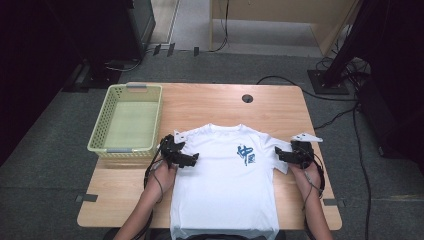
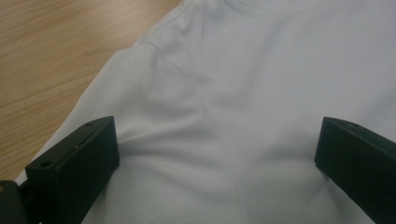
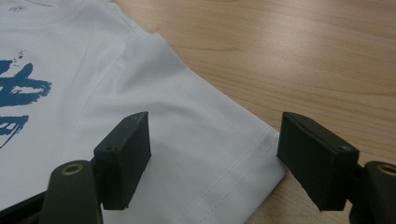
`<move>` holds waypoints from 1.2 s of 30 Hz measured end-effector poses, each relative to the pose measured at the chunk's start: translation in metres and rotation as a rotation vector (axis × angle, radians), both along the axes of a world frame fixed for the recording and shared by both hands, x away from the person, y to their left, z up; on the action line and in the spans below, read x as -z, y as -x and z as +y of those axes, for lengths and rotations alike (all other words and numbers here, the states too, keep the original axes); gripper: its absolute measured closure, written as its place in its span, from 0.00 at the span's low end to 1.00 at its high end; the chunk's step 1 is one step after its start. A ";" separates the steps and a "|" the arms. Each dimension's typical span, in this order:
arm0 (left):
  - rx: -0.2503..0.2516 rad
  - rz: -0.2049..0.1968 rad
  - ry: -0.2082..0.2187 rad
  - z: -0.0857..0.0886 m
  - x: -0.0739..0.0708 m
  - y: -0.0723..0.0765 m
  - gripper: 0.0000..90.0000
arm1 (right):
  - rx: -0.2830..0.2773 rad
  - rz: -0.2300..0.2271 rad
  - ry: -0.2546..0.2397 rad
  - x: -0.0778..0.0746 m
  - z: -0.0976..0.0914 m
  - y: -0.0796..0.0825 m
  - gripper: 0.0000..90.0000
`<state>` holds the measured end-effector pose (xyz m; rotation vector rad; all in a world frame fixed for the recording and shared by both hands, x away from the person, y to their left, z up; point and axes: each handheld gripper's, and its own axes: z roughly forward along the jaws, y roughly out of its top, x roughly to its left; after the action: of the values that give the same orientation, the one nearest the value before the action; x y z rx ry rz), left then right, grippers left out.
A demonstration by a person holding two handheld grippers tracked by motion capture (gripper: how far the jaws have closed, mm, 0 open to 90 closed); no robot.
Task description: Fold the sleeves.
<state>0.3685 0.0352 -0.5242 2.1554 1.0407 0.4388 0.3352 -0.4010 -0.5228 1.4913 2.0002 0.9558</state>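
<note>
We're at the grasp step: white T-shirt [image 1: 225, 185] flat on the table [image 1: 210, 102], left gripper [image 1: 192, 159] and right gripper [image 1: 278, 153] both open over its sleeves (nothing pinched). Next: lower, clamp each sleeve.

**Camera setup: one overhead, two tool-mounted**

High view: fixed, above the person's edge of the tabletop [image 1: 210, 97], facing forward and down. Wide and far: whole tabletop, floor beyond, both forearms entering from the bottom.

Left gripper view: rides the left tool [image 2: 215, 149], looks along its jaws, very close, down onto the white T-shirt [image 2: 243, 93] at one sleeve seam, wood at upper left.

Right gripper view: rides the right tool [image 3: 215, 154], same close range, angled low over the other sleeve's hem, blue print [image 3: 21, 100] at left edge.

Overlap: each tool camera shares its sleeve area with the high view; the two close views share the shirt alone.
</note>
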 end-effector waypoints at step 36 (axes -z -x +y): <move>-0.002 0.000 0.000 0.000 0.000 0.000 0.00 | 0.024 0.023 -0.007 -0.004 0.006 0.000 0.95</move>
<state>0.3683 0.0352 -0.5242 2.1541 1.0427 0.4400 0.3357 -0.3954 -0.5192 1.5331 1.9927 0.9416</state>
